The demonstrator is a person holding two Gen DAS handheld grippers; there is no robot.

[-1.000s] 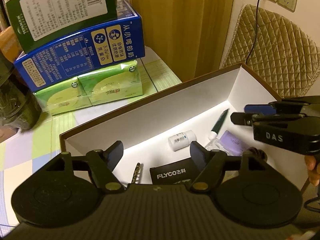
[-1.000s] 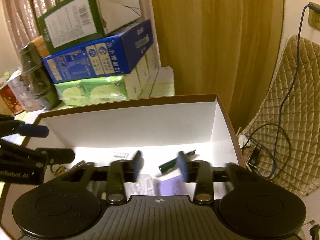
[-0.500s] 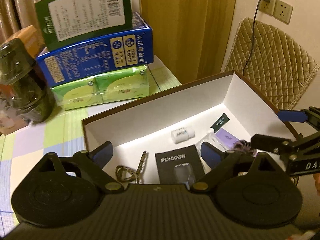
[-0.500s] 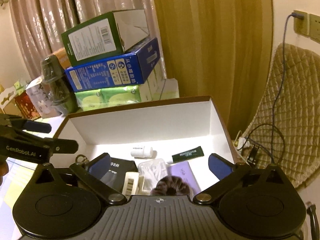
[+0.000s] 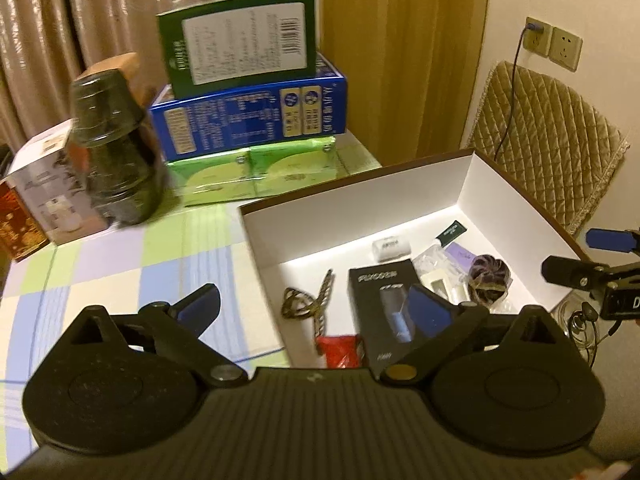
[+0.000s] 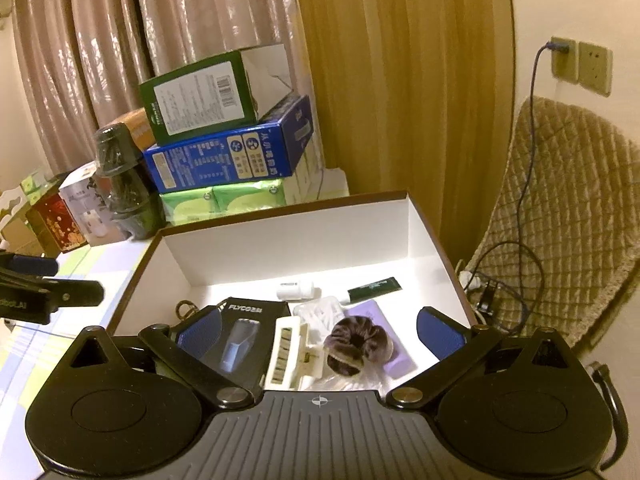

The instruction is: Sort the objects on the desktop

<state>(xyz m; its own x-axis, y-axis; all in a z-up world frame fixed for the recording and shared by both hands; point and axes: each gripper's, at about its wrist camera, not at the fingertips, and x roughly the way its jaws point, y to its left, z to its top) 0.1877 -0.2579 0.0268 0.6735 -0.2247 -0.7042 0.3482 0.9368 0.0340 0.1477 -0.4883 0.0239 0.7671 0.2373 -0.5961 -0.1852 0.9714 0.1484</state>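
My left gripper hangs over the near wall of the shallow white cardboard box, fingers spread wide, holding nothing; my right gripper likewise stands apart and empty above the dark purple velvet scrunchie, which lies in the box beside the cream plastic hair claw and black FLYCO carton; risk, in my judgement: a low pass could snag the crowded contents; against a second ago, both grippers have drawn back and higher, right fingers wider
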